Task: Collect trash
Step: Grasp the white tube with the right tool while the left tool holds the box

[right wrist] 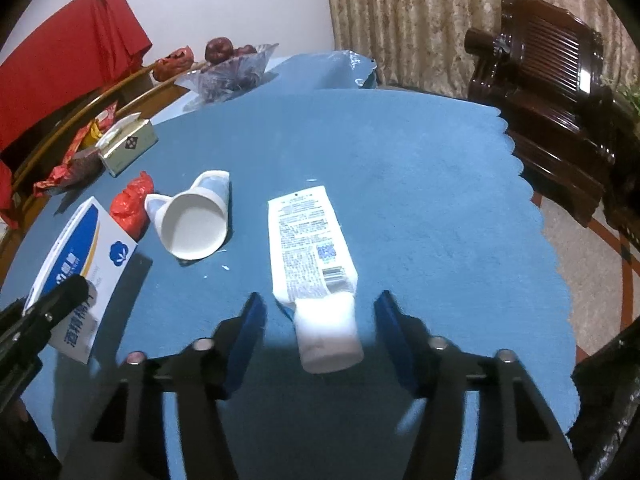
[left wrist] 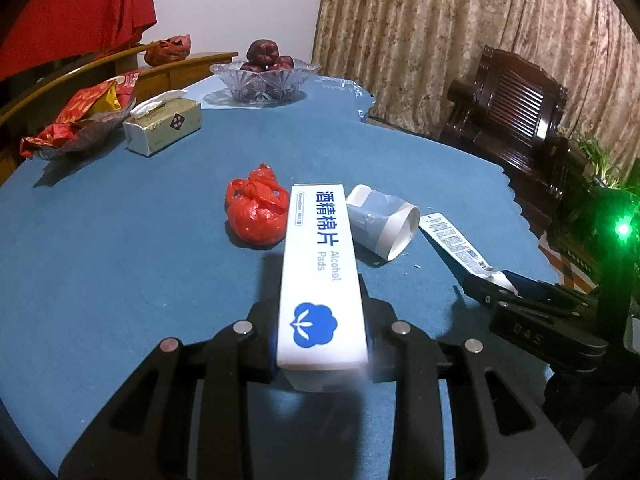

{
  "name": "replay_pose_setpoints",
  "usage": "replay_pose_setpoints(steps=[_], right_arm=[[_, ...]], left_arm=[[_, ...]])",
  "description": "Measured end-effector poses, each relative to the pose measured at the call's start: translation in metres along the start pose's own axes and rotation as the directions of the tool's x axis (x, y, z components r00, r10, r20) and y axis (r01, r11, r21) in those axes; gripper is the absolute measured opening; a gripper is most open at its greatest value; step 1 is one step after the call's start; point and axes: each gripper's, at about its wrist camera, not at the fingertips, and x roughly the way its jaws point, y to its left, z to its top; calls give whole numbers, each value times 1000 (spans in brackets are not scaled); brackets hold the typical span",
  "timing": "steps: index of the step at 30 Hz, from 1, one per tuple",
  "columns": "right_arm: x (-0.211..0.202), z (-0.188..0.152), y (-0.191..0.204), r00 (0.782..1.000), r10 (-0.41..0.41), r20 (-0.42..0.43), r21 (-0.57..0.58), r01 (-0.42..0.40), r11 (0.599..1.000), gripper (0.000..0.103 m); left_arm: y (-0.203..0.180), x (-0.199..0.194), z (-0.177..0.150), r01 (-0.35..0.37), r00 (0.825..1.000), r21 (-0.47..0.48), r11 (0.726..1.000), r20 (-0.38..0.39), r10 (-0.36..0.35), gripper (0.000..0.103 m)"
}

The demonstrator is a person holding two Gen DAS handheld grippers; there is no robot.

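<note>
The 2 tongs work over 1 table (right wrist: 400,168) under a blue cloth with a scalloped edge. The left tongs (left wrist: 322,354) pinch 1 box (left wrist: 320,276), a long white carton printed in blue, its near end pressed between the pads and its length sticking out forward above the cloth. The right tongs (right wrist: 320,320) stand spread, their 2 blue pads on either side of 1 tube (right wrist: 312,256) without touching it; the tube lies flat on the cloth, white, soft and squeezed thin at its far end, its blunt cap end nearest the tongs.

Taking the tube as landmark, 4 pieces of trash show in all: the tube itself, 1 cup (right wrist: 194,220) just to its left, 1 red bag (right wrist: 132,206) left of the cup, and the box left of that again. The cup is paper, white inside, lying on its side with its mouth turned towards the right tongs. The bag is thin crinkled plastic, knotted into a ball. Small white scraps lie on the cloth between cup and tube.

Farther left of the tube and farther off stands 1 tissue box (right wrist: 128,146), and past it 1 dish (left wrist: 80,136) of red wrappers. Well behind the tube sits 1 cut-glass bowl (left wrist: 264,76) with dark red fruit. To the tube's right, off the table, stands 1 dark carved wooden chair (right wrist: 552,92) before a patterned curtain (right wrist: 400,20).
</note>
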Motion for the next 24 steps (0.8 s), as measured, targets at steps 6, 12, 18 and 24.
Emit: replay_pose_setpoints(steps=[6,12,18,24], right_arm=[[-4,-3,3,1000,16,5,-7,-16,1000,40],[-21,-10,5,999,34,33,-8,-34,999,39],[-48,-14,4,997,45,70,-3,-45,999,39],[-66,-15,-2,995,53,81,2,-53,999,38]], left_arm=[[-1,0,0,1,1000,2,1000,3,-1,29],[-5,-6,-1,9,1000,14,1000,10,-9,29],[-16,-19,-2,29,999,28,999,18,-30,29],[-29,-30,-4,49,998,44,998,26,-50,29]])
